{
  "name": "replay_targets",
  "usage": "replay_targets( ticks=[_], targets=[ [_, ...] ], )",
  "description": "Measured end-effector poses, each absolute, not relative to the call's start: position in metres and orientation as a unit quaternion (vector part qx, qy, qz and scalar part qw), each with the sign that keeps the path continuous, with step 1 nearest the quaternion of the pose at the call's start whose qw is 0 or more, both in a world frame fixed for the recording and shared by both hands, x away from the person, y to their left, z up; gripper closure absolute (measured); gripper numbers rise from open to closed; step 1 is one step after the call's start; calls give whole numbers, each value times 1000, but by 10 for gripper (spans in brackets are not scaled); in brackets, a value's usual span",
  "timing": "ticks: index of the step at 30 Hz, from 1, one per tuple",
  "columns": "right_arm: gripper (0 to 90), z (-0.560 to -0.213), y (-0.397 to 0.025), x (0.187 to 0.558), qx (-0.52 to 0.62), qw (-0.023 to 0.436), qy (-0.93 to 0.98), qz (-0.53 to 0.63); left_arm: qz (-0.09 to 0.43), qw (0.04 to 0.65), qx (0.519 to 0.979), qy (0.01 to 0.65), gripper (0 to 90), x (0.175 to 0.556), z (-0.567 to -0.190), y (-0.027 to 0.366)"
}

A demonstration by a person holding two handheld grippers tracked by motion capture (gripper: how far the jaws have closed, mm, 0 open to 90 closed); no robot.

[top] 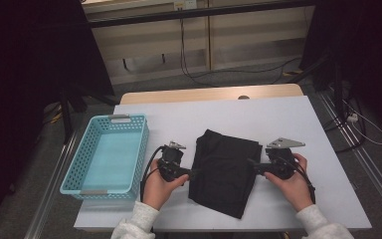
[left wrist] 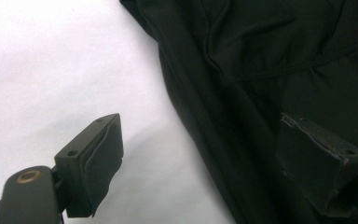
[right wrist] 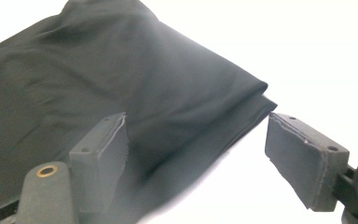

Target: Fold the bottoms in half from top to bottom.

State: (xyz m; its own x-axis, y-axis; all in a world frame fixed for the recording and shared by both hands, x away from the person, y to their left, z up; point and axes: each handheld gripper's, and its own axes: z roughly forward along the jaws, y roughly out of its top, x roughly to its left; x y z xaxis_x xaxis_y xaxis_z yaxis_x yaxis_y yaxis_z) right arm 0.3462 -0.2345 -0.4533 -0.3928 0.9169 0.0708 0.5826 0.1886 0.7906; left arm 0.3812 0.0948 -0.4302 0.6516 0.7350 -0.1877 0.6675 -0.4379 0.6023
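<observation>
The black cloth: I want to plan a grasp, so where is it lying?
In the high view the black cloth lies folded on the white table, right of the blue basket, between both tools.

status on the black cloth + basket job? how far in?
Done: the black cloth already lies folded on the white table. In hand: the left hand-held gripper and right hand-held gripper sit at its left and right edges, jaws open, each straddling an edge in its own view, nothing clamped. Left: grip and lift; if it is bound for the blue basket, that holds nothing yet.
</observation>
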Motion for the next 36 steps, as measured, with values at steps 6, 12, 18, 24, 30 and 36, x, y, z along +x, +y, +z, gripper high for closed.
replay_targets(
  ticks=[6,12,18,24,30,36],
  targets=[
    [229,-461,-237,370,538,222,721,376,45,325,849,414,164,380,-432,95],
    [226,-460,-233,361,535,202,725,384,47,330,844,419,160,385,-431,99],
    [224,-462,-218,326,511,175,748,387,53,345,830,434,145,397,-424,98],
    [226,-468,-204,301,506,156,755,386,55,342,831,435,144,409,-420,88],
    [329,-466,-184,285,497,163,766,374,51,339,825,450,143,427,-422,82],
    [612,-466,-179,281,498,143,762,388,39,340,813,470,138,451,-425,71]
  ],
)
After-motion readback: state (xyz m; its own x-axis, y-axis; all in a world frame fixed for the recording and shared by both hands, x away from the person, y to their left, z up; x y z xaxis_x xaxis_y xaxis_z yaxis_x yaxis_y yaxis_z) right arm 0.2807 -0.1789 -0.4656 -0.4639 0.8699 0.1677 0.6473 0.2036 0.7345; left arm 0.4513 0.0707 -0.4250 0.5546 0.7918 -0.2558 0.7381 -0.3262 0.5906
